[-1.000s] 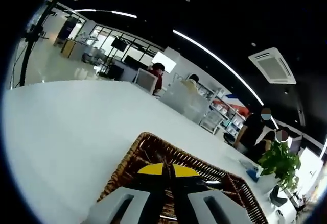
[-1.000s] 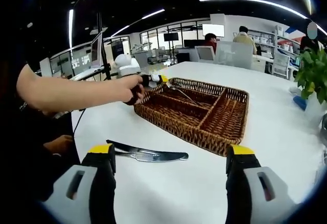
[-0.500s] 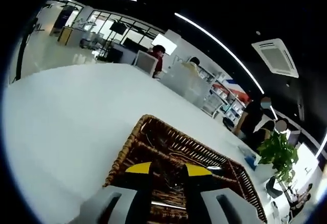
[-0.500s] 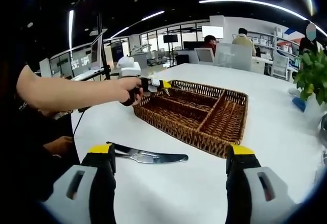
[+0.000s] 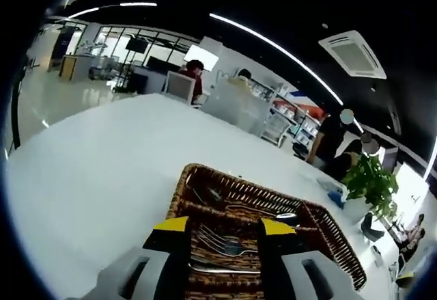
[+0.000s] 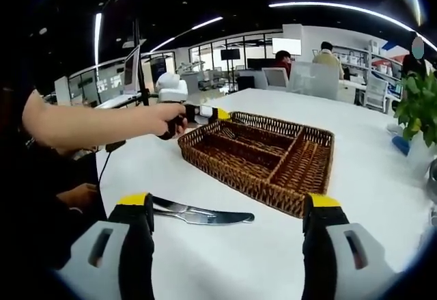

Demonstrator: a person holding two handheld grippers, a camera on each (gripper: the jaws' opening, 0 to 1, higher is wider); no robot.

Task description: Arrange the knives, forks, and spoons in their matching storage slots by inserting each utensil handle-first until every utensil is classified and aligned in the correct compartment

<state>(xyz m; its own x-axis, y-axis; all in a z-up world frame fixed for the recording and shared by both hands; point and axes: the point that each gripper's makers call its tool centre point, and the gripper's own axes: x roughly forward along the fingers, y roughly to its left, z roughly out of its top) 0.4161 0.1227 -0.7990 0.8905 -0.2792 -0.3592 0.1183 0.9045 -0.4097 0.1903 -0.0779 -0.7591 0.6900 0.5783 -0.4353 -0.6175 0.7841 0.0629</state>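
Observation:
A brown wicker basket point(image 5: 177, 196) with several compartments stands on the white table point(image 5: 89, 170). My left gripper point(image 5: 224, 226) is open just above its near end. A silver fork point(image 5: 222, 240) lies in the compartment between the yellow-tipped jaws, free of them. More cutlery point(image 5: 247, 210) lies in the farther compartments. In the right gripper view, the basket point(image 6: 232, 170) is ahead, and a hand holds the left gripper point(image 6: 205, 113) at its far left corner. My right gripper point(image 6: 228, 204) is wide open and holds nothing. A table knife point(image 6: 205, 216) lies flat on the table between its jaws.
A potted green plant point(image 6: 418, 105) stands at the table's right edge, beyond the basket. The person's forearm point(image 6: 89, 124) reaches in from the left. Bare white tabletop point(image 6: 382, 197) surrounds the basket. People sit at desks point(image 6: 304, 67) far behind.
The left gripper's jaws, shut on the fork a second ago, have opened; the fork now lies in the basket. The right gripper and the knife have stayed put.

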